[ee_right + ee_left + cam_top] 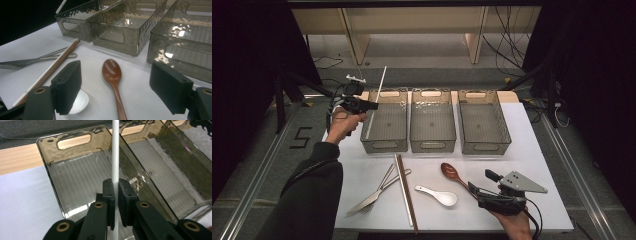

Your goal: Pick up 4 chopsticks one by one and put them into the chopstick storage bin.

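Setting: a white-topped bench (537,150) in a dark room, cables on the floor beyond it.
Left hand-held gripper (116,195): jaws clamped on a white chopstick (115,152), held above the leftmost bin.
White chopstick: slanted in the high view, its lower end down inside the left bin (385,121), its upper end rising past the far rim.
Bins: three smoky clear plastic bins in a row; the middle bin (432,120) and right bin (483,121) lie beyond the left gripper's jaws to one side.
Right hand-held gripper (116,87): jaws wide apart, low over the bench.
Between its jaws: a brown wooden spoon (113,80), lying flat, bowl pointing away.
Beside its left jaw: a white ceramic spoon (78,101).
Farther left: brown chopsticks (52,68), then a fork (27,61).
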The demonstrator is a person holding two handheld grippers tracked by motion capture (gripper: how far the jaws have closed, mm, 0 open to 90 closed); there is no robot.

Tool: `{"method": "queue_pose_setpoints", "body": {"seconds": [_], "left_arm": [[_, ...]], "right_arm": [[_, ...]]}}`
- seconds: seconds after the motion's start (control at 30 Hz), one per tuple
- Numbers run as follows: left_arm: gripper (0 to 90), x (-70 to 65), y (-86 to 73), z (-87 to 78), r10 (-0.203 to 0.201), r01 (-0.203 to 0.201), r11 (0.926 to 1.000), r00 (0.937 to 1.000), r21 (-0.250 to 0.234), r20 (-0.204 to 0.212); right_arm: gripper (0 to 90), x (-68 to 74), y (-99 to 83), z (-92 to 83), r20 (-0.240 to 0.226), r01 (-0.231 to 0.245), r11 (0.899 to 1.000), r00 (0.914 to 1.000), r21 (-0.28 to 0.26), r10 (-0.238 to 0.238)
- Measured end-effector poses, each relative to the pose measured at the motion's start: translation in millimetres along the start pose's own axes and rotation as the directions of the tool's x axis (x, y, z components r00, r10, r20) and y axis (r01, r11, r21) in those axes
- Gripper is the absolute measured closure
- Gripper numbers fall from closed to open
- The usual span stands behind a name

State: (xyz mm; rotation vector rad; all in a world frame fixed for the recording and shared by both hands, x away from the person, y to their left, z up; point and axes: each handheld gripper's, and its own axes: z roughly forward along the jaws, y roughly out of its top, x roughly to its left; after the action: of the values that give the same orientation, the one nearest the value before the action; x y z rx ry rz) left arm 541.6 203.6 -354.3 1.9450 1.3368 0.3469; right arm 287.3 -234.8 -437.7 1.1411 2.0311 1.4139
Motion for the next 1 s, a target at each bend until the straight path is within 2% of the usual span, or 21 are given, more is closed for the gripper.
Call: {"method": "queue_pose_setpoints", "body": {"seconds": [0.13, 0.4, 0.57, 1.0], "left_arm": [[84.0, 5.2, 0.9, 5.3, -0.008, 0.008, 1.0000, 0.9999, -0.002, -0.015], [83.9, 5.3, -4.4, 13.1, 0.001, -0.001, 1.0000, 0.9994, -0.002, -0.034], [83.8, 8.9, -12.5, 24.2, -0.004, 0.005, 0.9998, 0.9986, 0.020, -0.053], [82.4, 10.3, -23.1, 35.5, -0.016, 0.020, 0.9981, 0.9983, 0.059, -0.056]], "right_arm": [[26.5, -0.3, -0.1, 0.0, -0.002, -0.001, 1.000, 1.0000, 0.000, 0.001], [26.5, -0.1, -0.4, 0.7, -0.002, 0.000, 1.000, 1.0000, 0.001, 0.000], [26.5, -0.2, -0.3, 0.5, -0.003, -0.004, 1.000, 1.0000, 0.000, 0.004], [26.5, -0.1, -0.3, 0.2, -0.004, -0.001, 1.000, 1.0000, 0.001, 0.001]]}}
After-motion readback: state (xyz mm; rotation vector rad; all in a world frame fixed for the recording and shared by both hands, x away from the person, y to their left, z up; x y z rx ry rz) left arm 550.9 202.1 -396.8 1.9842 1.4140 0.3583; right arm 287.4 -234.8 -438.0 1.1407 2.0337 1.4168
